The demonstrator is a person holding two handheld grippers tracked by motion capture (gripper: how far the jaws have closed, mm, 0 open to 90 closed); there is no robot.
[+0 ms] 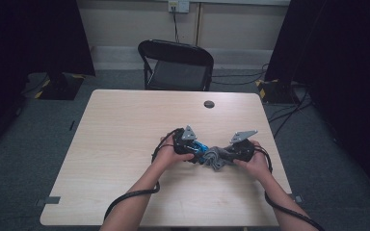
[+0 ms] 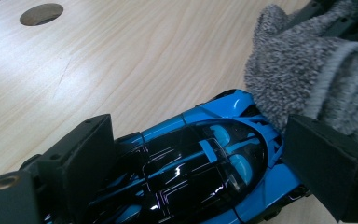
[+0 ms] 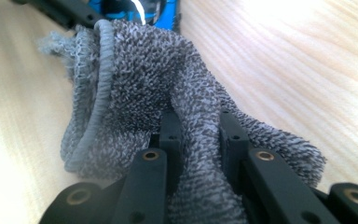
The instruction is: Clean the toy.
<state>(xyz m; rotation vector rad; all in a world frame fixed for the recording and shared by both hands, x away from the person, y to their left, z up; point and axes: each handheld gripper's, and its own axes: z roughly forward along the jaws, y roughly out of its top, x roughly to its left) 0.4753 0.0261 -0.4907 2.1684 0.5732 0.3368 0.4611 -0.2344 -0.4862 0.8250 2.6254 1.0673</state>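
A blue and black toy car (image 2: 205, 158) lies on the table between the jaws of my left gripper (image 2: 200, 140), whose pads press on its two sides. A grey terry cloth (image 2: 298, 70) rests against the car's front end. My right gripper (image 3: 200, 123) is shut on a fold of that cloth (image 3: 144, 79), and the car's blue edge (image 3: 168, 11) peeks out beyond it. In the high view the left gripper (image 1: 197, 153) and right gripper (image 1: 229, 155) face each other near the table's front right. The car (image 1: 201, 148) and cloth (image 1: 215, 159) sit between them.
The light wooden table (image 1: 125, 125) has a round cable hole (image 1: 209, 104) near its far edge. A black folding chair (image 1: 176, 65) stands behind the table. Dark curtains and stand bases flank the table on the carpet.
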